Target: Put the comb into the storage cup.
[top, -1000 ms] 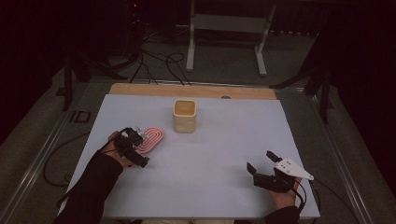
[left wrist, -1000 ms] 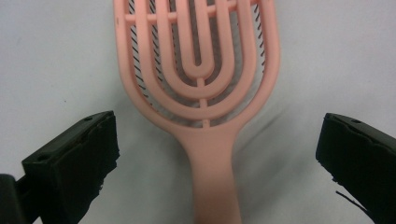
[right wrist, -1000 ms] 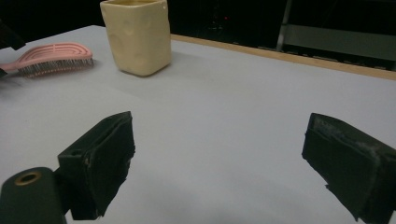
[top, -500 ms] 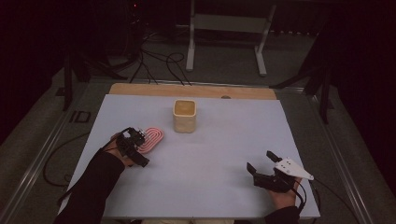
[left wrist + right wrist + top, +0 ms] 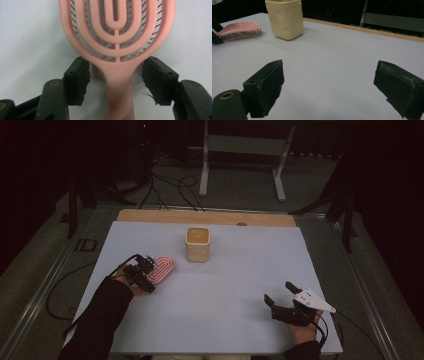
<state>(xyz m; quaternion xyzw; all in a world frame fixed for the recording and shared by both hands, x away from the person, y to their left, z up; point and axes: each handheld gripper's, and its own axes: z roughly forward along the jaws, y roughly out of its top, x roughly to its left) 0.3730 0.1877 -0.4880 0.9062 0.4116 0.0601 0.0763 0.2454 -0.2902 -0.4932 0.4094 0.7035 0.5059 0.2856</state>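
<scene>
The left gripper has just been closing its jaws around the handle of the pink hairbrush, which lies between them with a gap still showing on each side (the pads don't press it yet). The brush head extends straight ahead of that gripper on the white table. The right gripper stands wide apart, holding nothing; the cream cup sits ahead to its left
</scene>
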